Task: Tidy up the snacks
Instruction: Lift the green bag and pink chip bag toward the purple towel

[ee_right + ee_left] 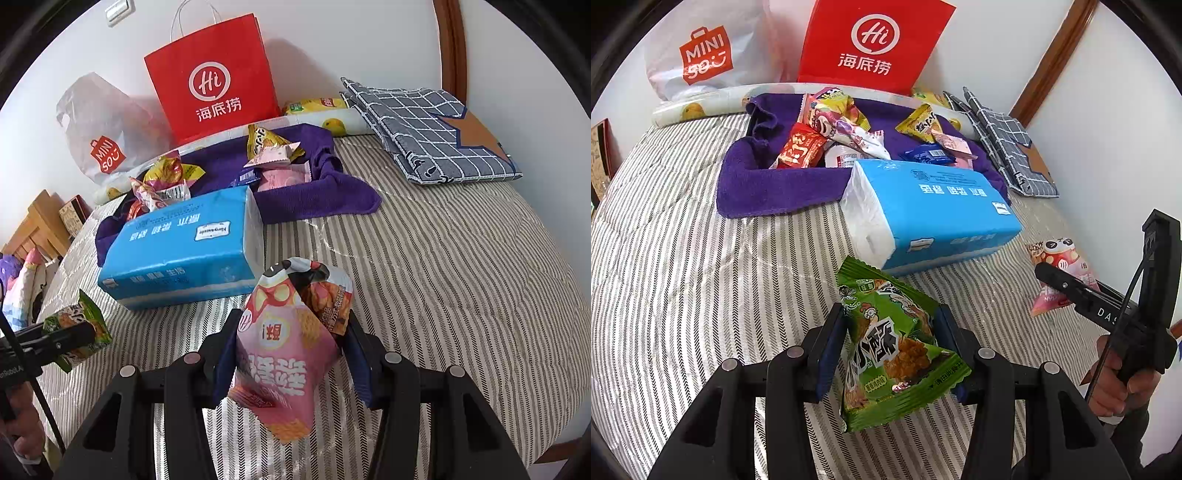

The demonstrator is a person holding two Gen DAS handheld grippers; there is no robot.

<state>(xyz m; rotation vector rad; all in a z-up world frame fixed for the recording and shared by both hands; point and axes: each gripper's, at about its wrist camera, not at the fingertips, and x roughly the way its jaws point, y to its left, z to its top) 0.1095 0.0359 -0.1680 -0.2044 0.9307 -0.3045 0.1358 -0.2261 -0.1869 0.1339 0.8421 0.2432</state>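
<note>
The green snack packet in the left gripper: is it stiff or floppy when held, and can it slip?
The green snack packet probably is floppy: its foil creases and bulges between the left gripper fingers. It looks light, since its lower end hangs free without sagging much. The glossy film may slip, so a firm squeeze seems wise.

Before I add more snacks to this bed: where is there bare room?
Free: striped bedspread right of the tissue pack, below the checked cloth; also left of the pack. Crowded: the purple towel, heaped with snacks.
</note>
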